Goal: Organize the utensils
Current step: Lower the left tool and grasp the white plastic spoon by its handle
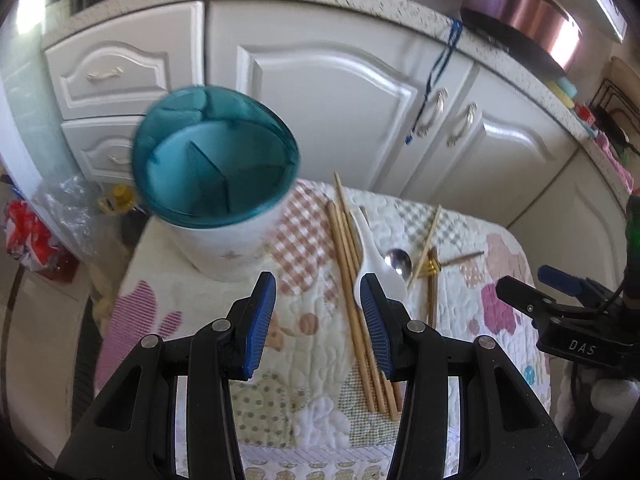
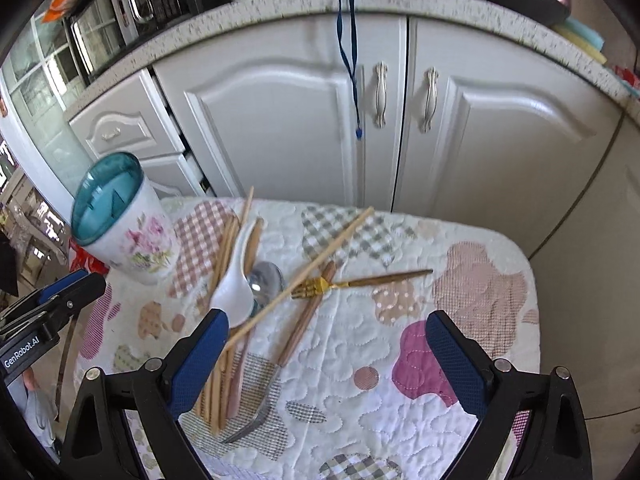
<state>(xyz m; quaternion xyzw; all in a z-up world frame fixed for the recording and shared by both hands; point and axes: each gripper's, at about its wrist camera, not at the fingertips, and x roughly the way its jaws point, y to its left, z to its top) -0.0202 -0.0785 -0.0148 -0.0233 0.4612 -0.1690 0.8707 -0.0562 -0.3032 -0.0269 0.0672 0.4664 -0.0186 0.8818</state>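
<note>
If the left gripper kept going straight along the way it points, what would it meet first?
Most likely the patchwork quilted cloth between its open fingers, with the wooden chopsticks just right of that line; the white holder with teal rim stands off to the left. Depth is unclear.

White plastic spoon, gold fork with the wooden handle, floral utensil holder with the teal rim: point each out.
White plastic spoon (image 2: pixel 232 300), right wrist view, on its bowl.
Gold fork with the wooden handle (image 2: pixel 308 288), right wrist view, on its tines.
Floral utensil holder with the teal rim (image 2: pixel 140 244), right wrist view, on its flowered side.
</note>
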